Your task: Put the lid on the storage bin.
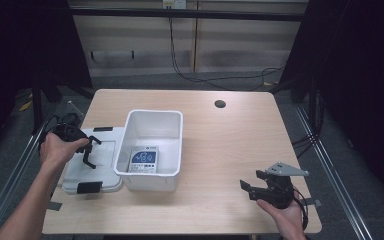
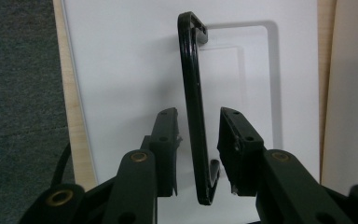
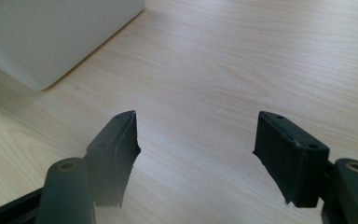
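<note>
Your left tool [image 1: 91, 150] is over the white lid [image 1: 80, 172], its jaws partly open with a black clip [image 2: 195, 112] standing between them. In the left gripper view that clip runs up from between the pads as a thin black bar with a hooked top end; the left pad [image 2: 167, 135] sits just beside it with a sliver of gap, and the right pad [image 2: 235, 140] stands a bit farther off. I can't tell whether either pad actually touches the clip. Behind it you see the lid's raised rectangular panel.

The lid lies flat on the surface [image 1: 230, 140] at your left, just beside the white bin [image 1: 152, 150], with another black clip [image 1: 89, 187] at its near edge and one [image 1: 102, 129] at its far edge. Inside the bin a blue-and-white packet [image 1: 144, 161] lies on the floor, toward the near wall.

Your right tool [image 1: 252, 189] is well apart from all that, low over bare wood at the near right of the surface. Its jaws are spread wide and hold nothing. In the right gripper view, a corner of the bin [image 3: 51, 37] shows at the upper left.
</note>
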Demonstrator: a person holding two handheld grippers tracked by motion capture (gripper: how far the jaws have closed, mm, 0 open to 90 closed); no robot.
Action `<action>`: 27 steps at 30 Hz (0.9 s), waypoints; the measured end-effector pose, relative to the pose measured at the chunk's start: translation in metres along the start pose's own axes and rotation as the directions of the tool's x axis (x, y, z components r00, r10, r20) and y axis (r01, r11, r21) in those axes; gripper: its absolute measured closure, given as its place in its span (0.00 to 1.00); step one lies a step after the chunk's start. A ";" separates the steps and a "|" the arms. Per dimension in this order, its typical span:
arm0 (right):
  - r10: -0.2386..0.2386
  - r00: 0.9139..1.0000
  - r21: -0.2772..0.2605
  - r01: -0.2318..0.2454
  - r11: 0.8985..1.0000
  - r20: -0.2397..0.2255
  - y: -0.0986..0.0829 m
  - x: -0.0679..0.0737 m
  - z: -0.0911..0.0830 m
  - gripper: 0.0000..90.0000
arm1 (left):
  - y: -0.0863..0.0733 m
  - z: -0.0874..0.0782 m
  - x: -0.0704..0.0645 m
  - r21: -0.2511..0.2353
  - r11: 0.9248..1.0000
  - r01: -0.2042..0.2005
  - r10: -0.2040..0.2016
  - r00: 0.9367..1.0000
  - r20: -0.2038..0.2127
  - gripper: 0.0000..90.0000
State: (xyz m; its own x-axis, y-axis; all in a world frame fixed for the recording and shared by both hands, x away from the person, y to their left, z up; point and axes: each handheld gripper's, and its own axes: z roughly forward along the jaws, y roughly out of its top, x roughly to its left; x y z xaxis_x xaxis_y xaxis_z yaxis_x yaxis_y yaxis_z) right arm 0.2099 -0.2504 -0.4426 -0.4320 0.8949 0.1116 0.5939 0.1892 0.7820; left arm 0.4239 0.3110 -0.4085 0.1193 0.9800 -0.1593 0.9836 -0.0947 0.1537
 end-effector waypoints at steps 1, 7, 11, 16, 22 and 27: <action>0.002 1.000 0.000 -0.002 1.000 -0.002 0.000 0.000 0.000 0.33 | 0.001 0.000 -0.002 0.008 1.000 -0.002 0.002 1.000 -0.002 0.76; 0.002 1.000 -0.001 -0.002 1.000 -0.004 0.000 0.000 0.000 0.32 | 0.005 0.004 -0.006 0.029 1.000 0.001 0.000 1.000 -0.027 0.81; 0.005 1.000 0.000 -0.005 1.000 -0.006 0.000 0.000 0.000 0.32 | 0.007 0.007 -0.005 0.045 0.999 0.004 -0.003 1.000 -0.026 0.85; 0.004 1.000 -0.001 -0.004 1.000 -0.006 0.000 0.000 0.000 0.32 | 0.008 0.006 -0.006 0.055 0.998 0.023 -0.022 1.000 -0.020 0.90; 0.005 1.000 -0.001 -0.005 1.000 -0.004 0.000 0.000 0.000 0.32 | 0.011 0.010 -0.012 0.068 0.997 0.029 -0.027 0.999 -0.027 0.92; 0.006 1.000 -0.001 -0.007 1.000 -0.006 0.000 0.000 0.000 0.32 | 0.014 0.011 -0.020 0.075 0.996 0.047 -0.044 0.998 -0.047 0.92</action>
State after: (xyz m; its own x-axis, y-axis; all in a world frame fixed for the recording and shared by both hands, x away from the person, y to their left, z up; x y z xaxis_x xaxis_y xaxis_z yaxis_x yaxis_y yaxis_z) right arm 0.2098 -0.2502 -0.4430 -0.4324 0.8936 0.1205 0.5958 0.1828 0.7820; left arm 0.4367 0.2882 -0.4141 0.0694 0.9903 -0.1203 0.9955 -0.0609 0.0727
